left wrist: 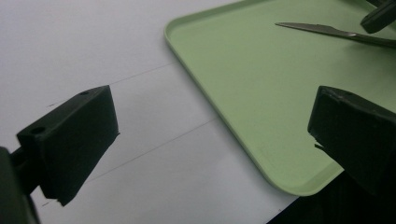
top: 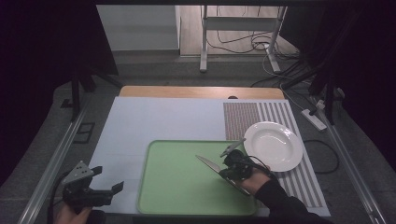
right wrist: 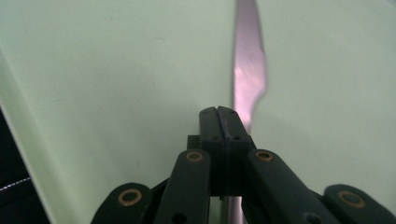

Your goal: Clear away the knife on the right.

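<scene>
A table knife (top: 208, 163) lies on the green tray (top: 177, 177), its blade pointing to the far left. My right gripper (top: 226, 161) hovers over the knife's handle end, jaws shut against each other. In the right gripper view the jaws (right wrist: 218, 122) are pressed together, and the blade (right wrist: 248, 70) runs out from beneath them over the tray (right wrist: 116, 70). My left gripper (top: 107, 179) is open over the white mat left of the tray, with nothing between its jaws (left wrist: 210, 135). The left gripper view also has the tray (left wrist: 261, 79), the knife (left wrist: 322, 30) and a right jaw tip (left wrist: 378, 16).
An empty white plate (top: 273, 145) sits on the striped mat (top: 243, 121) right of the tray. A white mat (top: 154, 119) covers the table's left and middle. Beyond the table's far wooden edge (top: 201, 92) are stand legs and cables.
</scene>
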Action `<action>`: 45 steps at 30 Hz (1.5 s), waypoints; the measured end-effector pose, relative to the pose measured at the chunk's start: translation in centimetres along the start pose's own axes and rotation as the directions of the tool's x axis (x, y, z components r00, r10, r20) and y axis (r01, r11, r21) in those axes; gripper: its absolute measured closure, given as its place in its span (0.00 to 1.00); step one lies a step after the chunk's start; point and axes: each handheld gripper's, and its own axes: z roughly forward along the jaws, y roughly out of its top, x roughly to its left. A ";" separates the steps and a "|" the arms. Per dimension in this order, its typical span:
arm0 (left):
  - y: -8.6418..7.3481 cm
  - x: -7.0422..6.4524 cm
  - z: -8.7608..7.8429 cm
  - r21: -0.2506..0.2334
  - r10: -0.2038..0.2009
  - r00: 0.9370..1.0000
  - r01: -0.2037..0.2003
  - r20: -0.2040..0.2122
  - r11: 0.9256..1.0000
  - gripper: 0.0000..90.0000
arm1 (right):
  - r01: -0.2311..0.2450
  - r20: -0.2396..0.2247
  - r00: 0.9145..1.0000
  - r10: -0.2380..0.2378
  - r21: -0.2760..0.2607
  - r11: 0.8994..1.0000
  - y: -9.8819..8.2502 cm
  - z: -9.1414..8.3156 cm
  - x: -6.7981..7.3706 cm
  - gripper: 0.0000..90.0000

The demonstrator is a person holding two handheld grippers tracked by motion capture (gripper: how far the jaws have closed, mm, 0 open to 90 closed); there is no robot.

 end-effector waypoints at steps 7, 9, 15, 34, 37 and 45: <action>0.0 0.0 0.0 -0.002 -0.002 1.000 0.002 0.002 1.000 0.02 | 0.133 -0.011 0.991 -0.133 0.034 0.991 3.3 3.7 0.9 1.00; 0.0 0.0 0.0 -0.001 -0.001 1.000 0.001 0.001 1.000 0.02 | 0.148 -0.005 0.989 -0.148 0.034 0.988 3.9 4.4 0.9 1.00; -0.1 0.0 -0.1 -0.003 0.002 1.000 -0.002 0.002 1.000 0.02 | 0.123 0.050 0.991 -0.125 0.030 0.992 4.0 4.2 -0.8 1.00; 0.0 0.0 0.0 -0.002 0.004 1.000 -0.004 0.005 1.000 0.02 | -0.054 0.104 0.993 0.049 0.048 0.997 -0.4 0.8 -5.7 1.00; 0.0 0.0 0.0 -0.001 0.003 1.000 -0.003 0.005 1.000 0.02 | -0.069 0.107 0.992 0.064 0.048 0.996 -1.0 0.4 -6.1 1.00; 0.0 0.0 0.0 0.000 0.002 1.000 -0.002 0.004 1.000 0.02 | -0.099 0.123 0.988 0.091 0.053 0.994 -1.8 -0.2 -6.3 1.00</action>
